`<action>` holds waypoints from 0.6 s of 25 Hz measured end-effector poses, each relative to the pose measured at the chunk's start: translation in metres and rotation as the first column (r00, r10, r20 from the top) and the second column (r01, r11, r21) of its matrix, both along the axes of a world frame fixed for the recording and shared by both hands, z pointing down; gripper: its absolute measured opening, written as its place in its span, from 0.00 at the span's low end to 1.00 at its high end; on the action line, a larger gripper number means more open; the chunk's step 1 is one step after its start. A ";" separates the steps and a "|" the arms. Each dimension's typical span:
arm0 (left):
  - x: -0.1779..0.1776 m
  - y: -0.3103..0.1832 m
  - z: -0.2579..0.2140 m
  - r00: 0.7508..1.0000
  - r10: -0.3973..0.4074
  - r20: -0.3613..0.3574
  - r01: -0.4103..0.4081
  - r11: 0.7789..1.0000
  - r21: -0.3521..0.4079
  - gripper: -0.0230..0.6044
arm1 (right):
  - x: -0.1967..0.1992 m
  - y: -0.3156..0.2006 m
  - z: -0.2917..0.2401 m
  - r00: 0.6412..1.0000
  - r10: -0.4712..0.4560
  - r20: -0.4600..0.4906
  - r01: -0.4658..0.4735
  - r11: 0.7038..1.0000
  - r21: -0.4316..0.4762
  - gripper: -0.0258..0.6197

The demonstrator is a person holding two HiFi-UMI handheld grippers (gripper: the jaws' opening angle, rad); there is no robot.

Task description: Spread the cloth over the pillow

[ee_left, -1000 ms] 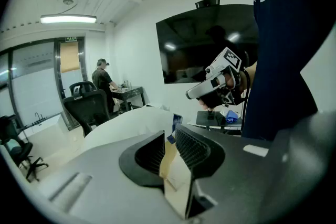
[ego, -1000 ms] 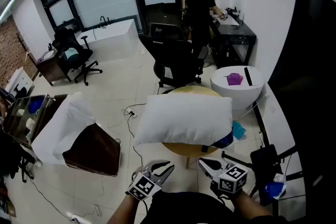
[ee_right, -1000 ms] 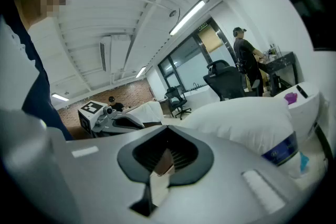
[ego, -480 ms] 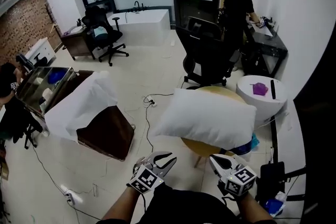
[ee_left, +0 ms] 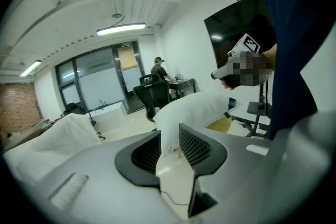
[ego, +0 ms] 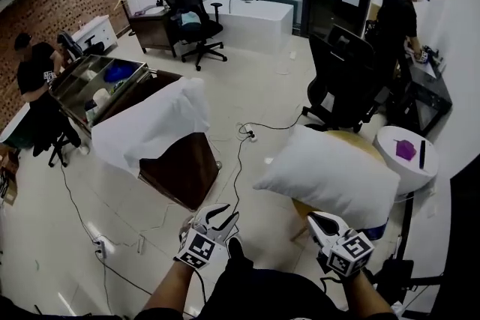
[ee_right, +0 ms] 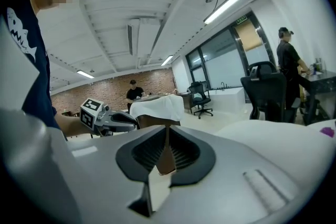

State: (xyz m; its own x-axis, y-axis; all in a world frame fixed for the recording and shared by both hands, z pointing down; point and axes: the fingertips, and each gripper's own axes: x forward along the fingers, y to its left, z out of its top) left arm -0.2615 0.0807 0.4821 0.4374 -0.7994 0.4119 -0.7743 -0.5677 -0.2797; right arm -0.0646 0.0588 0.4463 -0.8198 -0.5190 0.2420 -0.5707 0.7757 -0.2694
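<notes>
Head has swung left since a second ago – pillow point(ego: 330, 176) slides from frame centre to the right, and the cloth point(ego: 154, 124) comes into the middle-left. Both grippers have turned with it, away from the pillow and toward the cloth.

Where things are: cloth is draped over a brown box point(ego: 180, 168), well apart from the pillow. Pillow sits on the round table point(ego: 356, 137), bare. Nothing spread yet.

My read of the step: go and fetch the cloth. To do it well:
- take two corners of one edge, one per gripper, well apart, so it hangs flat and doesn't bunch
- pinch fabric only, not the box edge under it
- lift clear of the box before carrying across
- mind the cable point(ego: 240, 161) on the floor between box and pillow
- lay it from the near edge of the pillow outward, then let go

Jaws:
- left gripper point(ego: 219, 216) – moderately apart, has just been opening, nothing between; the pillow seen through the gap is far off, not touched
- right gripper point(ego: 319, 221) – only a thin slit, has just started opening, nothing between; the box shows through it at a distance

Both are empty. The right one probably needs to open wider before it reaches the fabric.
</notes>
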 end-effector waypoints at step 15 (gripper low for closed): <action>-0.320 -0.020 0.026 0.703 -0.632 0.328 0.619 0.770 0.157 0.38 | -0.171 -0.081 -0.004 0.980 -0.197 -0.032 0.196 0.980 -0.032 0.08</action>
